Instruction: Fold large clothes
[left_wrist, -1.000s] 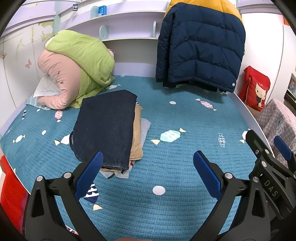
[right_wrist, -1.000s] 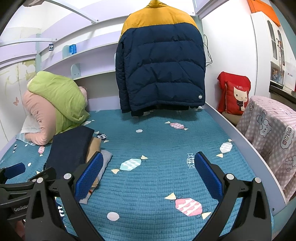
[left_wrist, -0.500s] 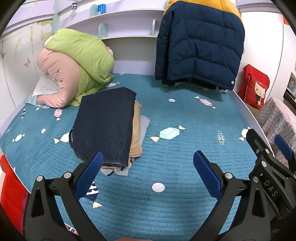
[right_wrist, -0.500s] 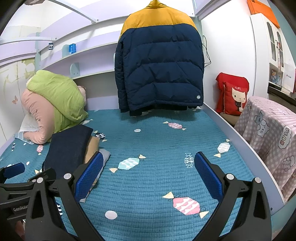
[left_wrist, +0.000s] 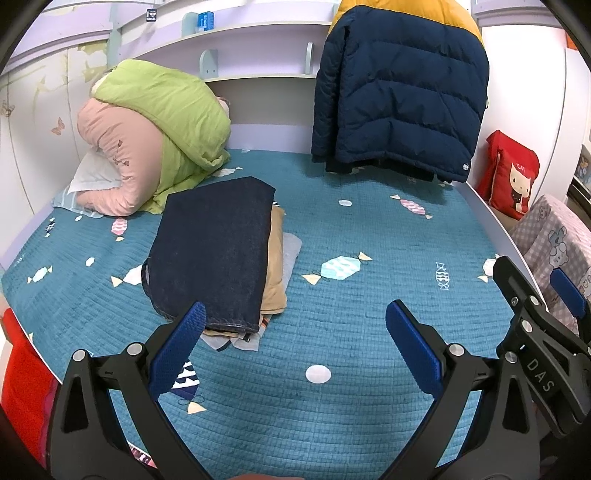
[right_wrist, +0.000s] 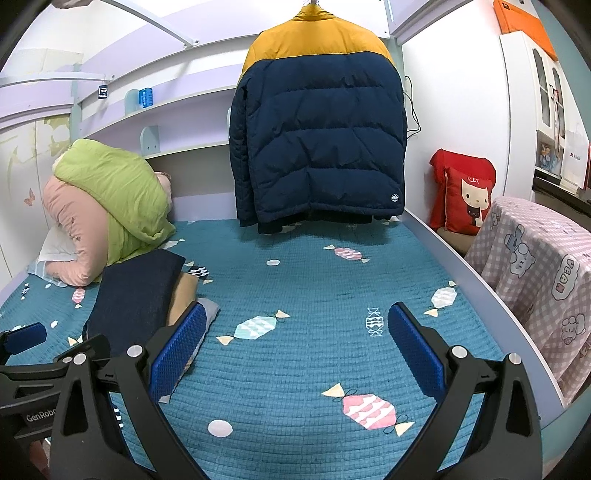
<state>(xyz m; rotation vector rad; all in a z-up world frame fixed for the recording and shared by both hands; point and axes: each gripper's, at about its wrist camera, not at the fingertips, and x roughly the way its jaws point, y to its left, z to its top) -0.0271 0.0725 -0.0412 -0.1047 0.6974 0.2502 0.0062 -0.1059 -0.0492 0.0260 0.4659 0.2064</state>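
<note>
Both claws are wide apart and hold nothing. From its own camera, the left claw (left_wrist: 295, 332) hangs over the near part of the bed (left_wrist: 351, 424), with its blue pads (left_wrist: 177, 347) spread far from each other. The right claw (right_wrist: 295, 339) hangs over the bed too, and its blue pads (right_wrist: 413, 350) are just as wide. In the left wrist view, part of the right claw shows at the right edge. In the right wrist view, part of the left claw shows at the near left.

A big puffy jacket (right_wrist: 317, 136) hangs at the far end of the bed. It is dark blue with a yellow top, and its bottom edge comes down close to the blue bed cover. Neither claw touches it; both are well apart from it.

On the left side of the bed lies a pile of folded clothes (left_wrist: 218, 251). Dark blue jeans are on top, something tan sits under them, and something light grey sticks out at the bottom. The left pad of the left claw shows right in front of the near end of this pile.

Far left, a rolled green and pink blanket (left_wrist: 147, 136) rests on a pillow. A red cushion (right_wrist: 465, 199) stands to the right of the bed, and a pink checked cloth (right_wrist: 539, 280) covers something nearer on that side.
</note>
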